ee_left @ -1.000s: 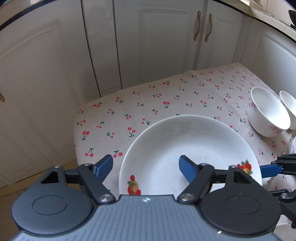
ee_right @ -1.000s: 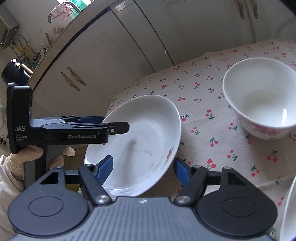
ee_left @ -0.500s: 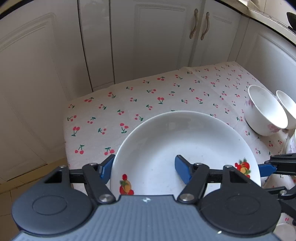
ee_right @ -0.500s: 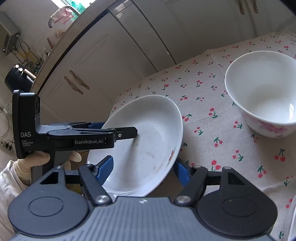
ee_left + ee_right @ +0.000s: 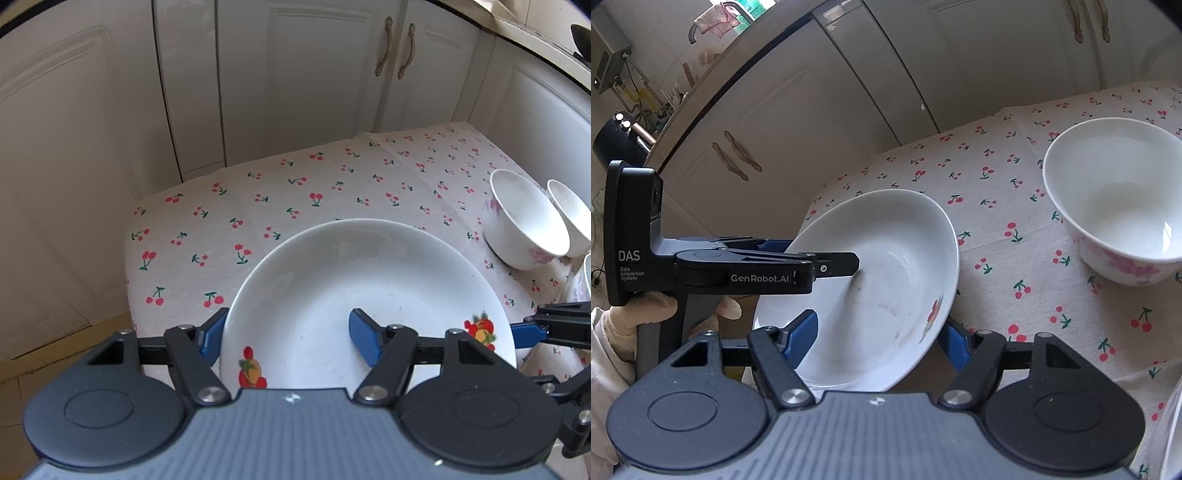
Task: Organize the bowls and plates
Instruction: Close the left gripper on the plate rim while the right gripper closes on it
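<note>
Behind the work surface, white cabinet doors (image 5: 295, 85) with curved bronze handles wrap round the corner of a kitchen; from the right wrist view a dark-edged worktop runs above them, with clutter and a pink cloth at far upper left. Low counter (image 5: 332, 173) under a pale cloth printed with red cherries; tiled floor shows at its left edge.

Largest item: white plate (image 5: 365, 291), shallow, with fruit decals on its rim, held at the near left corner of the cloth. From the right wrist view (image 5: 886, 266) it tilts, its far edge over the cloth, its near edge raised off it.

Left gripper (image 5: 291, 336): one blue finger outside the plate's left rim, the other over the plate's inner face. In the right wrist view (image 5: 834, 264) the fingers (image 5: 842, 263) look pinched on the plate's left rim; a gloved hand (image 5: 661, 306) holds the handle.

Right gripper (image 5: 882, 339): fingers apart, straddling the plate's near edge, one blue pad at the rim's left, one tucked under the right side. Whether either pad touches the plate, cannot tell. Its blue tip shows at the plate's right rim in the left wrist view.

White bowl (image 5: 1115, 199) with pink flowers stands upright on the cloth, right of the plate, apart from it. A second bowl (image 5: 570, 218) sits just beyond it, touching or nearly so.
</note>
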